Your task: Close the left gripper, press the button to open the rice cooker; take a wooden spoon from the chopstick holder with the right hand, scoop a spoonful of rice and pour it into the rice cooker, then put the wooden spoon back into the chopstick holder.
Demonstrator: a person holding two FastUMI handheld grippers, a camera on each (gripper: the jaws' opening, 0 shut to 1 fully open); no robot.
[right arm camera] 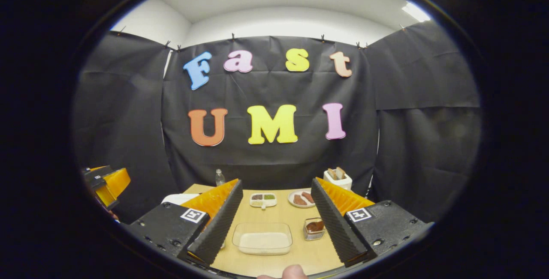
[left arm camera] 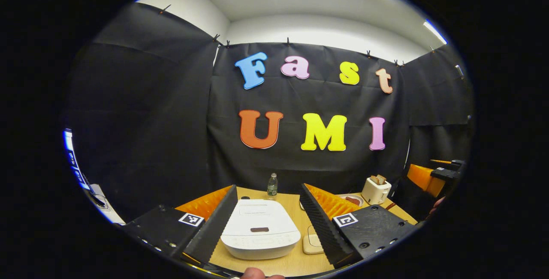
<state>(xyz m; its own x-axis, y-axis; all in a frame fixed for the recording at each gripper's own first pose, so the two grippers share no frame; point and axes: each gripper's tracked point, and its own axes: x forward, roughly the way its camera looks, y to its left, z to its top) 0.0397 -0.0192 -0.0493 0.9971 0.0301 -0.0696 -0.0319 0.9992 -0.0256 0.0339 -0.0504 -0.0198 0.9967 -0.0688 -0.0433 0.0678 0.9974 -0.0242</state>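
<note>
The white rice cooker (left arm camera: 259, 227) sits lid-down on the wooden table (left arm camera: 291, 264), a small dark button (left arm camera: 259, 229) on its front. My left gripper (left arm camera: 268, 191) hovers open above and in front of it, one finger on each side. A clear tub of white rice (right arm camera: 262, 239) lies between the fingers of my open right gripper (right arm camera: 276, 182), which holds nothing. Just right of the tub stands a small clear holder (right arm camera: 314, 227) with something brown in it; whether that is the spoon I cannot tell. A corner of the cooker (right arm camera: 180, 198) shows at the left.
At the table's back are a water bottle (left arm camera: 272, 184), a white toaster (right arm camera: 338, 178) with bread, a plate (right arm camera: 301, 198) of brown pieces and a divided dish (right arm camera: 263, 199). A beige pad (left arm camera: 312, 242) lies right of the cooker. Black cloth walls surround the table.
</note>
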